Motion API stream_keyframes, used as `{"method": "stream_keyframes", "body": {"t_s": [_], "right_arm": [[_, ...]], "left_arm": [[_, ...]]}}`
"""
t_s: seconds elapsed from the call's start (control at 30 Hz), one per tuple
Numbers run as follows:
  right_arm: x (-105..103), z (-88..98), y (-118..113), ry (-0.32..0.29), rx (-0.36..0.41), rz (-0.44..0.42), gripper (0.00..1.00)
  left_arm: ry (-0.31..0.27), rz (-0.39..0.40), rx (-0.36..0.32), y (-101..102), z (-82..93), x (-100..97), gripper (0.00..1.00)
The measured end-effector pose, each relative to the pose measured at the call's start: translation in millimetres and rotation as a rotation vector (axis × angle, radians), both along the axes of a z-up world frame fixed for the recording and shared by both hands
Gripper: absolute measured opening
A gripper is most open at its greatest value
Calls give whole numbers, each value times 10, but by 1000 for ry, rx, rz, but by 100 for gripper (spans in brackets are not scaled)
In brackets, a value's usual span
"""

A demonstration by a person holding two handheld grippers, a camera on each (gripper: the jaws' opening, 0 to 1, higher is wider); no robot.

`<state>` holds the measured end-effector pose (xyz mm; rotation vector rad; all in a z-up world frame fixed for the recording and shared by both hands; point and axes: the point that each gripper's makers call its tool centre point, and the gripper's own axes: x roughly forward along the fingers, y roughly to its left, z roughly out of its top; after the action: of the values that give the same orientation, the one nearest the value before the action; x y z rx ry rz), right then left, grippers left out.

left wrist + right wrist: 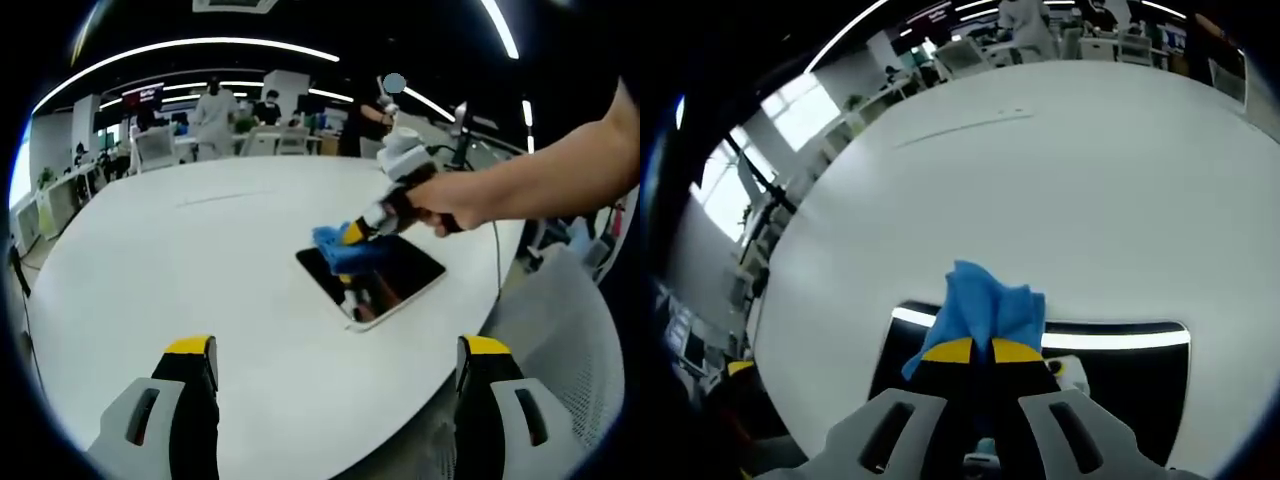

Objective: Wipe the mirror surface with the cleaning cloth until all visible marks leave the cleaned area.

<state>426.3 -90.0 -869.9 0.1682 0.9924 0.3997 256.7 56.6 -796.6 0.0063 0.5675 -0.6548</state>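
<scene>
A rectangular mirror (385, 280) is seen lying flat on the round white table (200, 250), near its edge at about four o'clock in the left gripper view. A blue cleaning cloth (985, 310) is pinched between the closed jaws of the right gripper (975, 350) and pressed onto the mirror's far edge, at twelve o'clock from that gripper. The right gripper is held by a hand (445, 205). The left gripper (335, 350) is held spread wide above the table, nothing between its jaws.
</scene>
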Motion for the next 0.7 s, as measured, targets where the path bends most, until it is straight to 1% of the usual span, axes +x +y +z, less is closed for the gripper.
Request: {"method": "stream_keyframes", "body": {"t_s": [0.17,0.37,0.53,0.7], "right_arm": [[19,-4,136,6,25,-6,0],[36,5,339,11,39,14,0],[65,4,465,14,49,25,0],[92,-8,507,18,62,20,0]], "left_arm": [[2,-4,6,0,-16,2,99],[4,-3,8,2,-16,2,99],[6,-4,10,-1,-27,3,99],[8,-8,12,-6,-29,-5,99]]}}
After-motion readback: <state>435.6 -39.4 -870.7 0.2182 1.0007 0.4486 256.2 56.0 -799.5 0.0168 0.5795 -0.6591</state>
